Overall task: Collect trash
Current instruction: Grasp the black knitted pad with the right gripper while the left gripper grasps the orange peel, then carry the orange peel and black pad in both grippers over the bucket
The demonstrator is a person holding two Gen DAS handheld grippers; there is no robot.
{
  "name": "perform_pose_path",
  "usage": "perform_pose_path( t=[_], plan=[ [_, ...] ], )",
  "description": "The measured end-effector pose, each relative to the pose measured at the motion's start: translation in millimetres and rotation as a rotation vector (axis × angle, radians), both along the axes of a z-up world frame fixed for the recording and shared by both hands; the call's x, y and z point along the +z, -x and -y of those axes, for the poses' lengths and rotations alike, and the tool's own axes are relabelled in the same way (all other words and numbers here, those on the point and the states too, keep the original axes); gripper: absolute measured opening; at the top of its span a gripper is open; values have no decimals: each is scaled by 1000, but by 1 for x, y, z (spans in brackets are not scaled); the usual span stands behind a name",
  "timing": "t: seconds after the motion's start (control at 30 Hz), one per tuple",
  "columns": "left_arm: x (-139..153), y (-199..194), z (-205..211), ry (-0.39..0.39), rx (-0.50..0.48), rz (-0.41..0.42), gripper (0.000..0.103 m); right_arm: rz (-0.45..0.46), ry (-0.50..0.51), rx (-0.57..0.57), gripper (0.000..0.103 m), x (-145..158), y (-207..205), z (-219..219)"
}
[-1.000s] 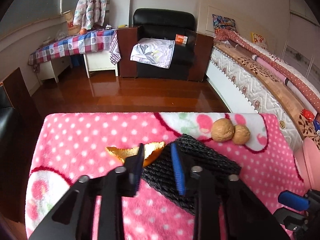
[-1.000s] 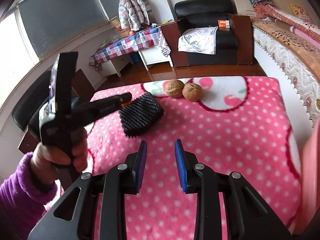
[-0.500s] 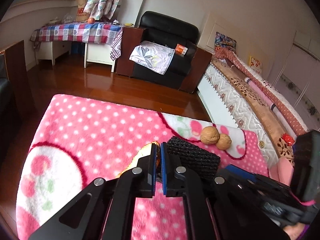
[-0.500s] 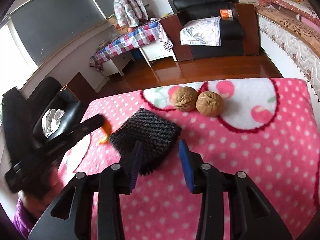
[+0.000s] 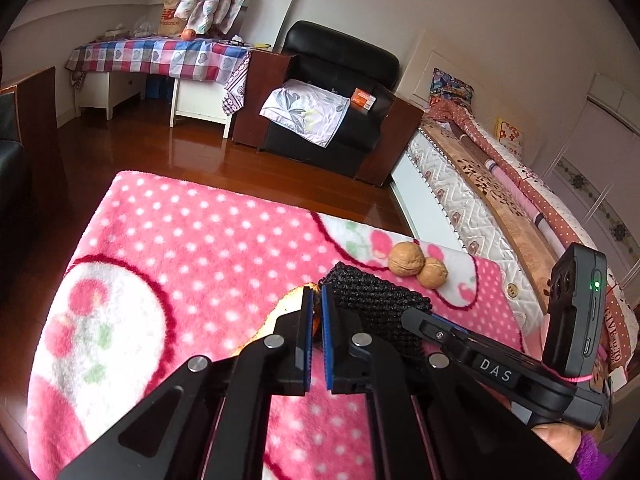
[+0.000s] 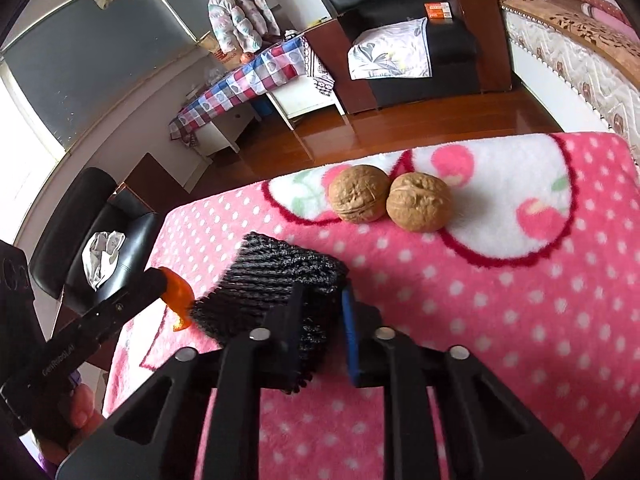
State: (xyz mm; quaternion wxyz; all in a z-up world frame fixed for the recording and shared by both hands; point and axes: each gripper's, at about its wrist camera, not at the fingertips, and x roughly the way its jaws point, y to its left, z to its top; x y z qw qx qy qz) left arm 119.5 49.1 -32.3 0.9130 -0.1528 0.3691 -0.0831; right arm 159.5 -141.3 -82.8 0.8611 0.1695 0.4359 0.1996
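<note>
An orange peel (image 5: 280, 312) is pinched in my left gripper (image 5: 316, 292), which is shut on it just left of a black woven basket (image 5: 376, 304). The right wrist view shows the peel (image 6: 178, 294) held against the basket's (image 6: 280, 276) left side. My right gripper (image 6: 322, 296) has the basket's near wall between its jaws, which are closing and press on it. In the left wrist view the right gripper (image 5: 412, 314) reaches in at the basket's right edge.
Two walnuts (image 6: 358, 199) (image 6: 418, 202) lie touching just beyond the basket on the pink dotted blanket (image 5: 180, 240). Past the blanket's far edge is wooden floor (image 5: 200, 152), a black armchair (image 5: 340, 92) and a bed (image 5: 500, 200) at the right.
My left gripper shut on the orange peel beside the basket. The right gripper moved forward to the basket, widened, then closed on its near wall.
</note>
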Motion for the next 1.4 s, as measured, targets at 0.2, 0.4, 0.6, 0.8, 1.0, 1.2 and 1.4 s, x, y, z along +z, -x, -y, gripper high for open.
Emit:
perform_pose_path(
  t=[0.2, 0.4, 0.6, 0.8, 1.0, 1.2, 1.4],
  plan=[
    [7, 18, 10, -2, -18, -8, 3, 42, -9, -31, 13, 19, 30, 18],
    [16, 42, 32, 5, -57, -8, 3, 68, 16, -89, 13, 40, 68, 53],
    [27, 63, 67, 36, -127, -6, 3, 98, 48, -164, 13, 57, 110, 94],
    [45, 83, 113, 37, -225, 29, 3, 131, 71, -255, 13, 70, 148, 139],
    [59, 98, 156, 65, -313, 47, 3, 149, 79, -348, 13, 76, 173, 181],
    [75, 107, 195, 108, -406, 68, 3, 182, 105, -451, 13, 81, 199, 222],
    [81, 111, 237, 108, -491, 68, 3, 195, 107, -532, 13, 80, 216, 255]
  ],
)
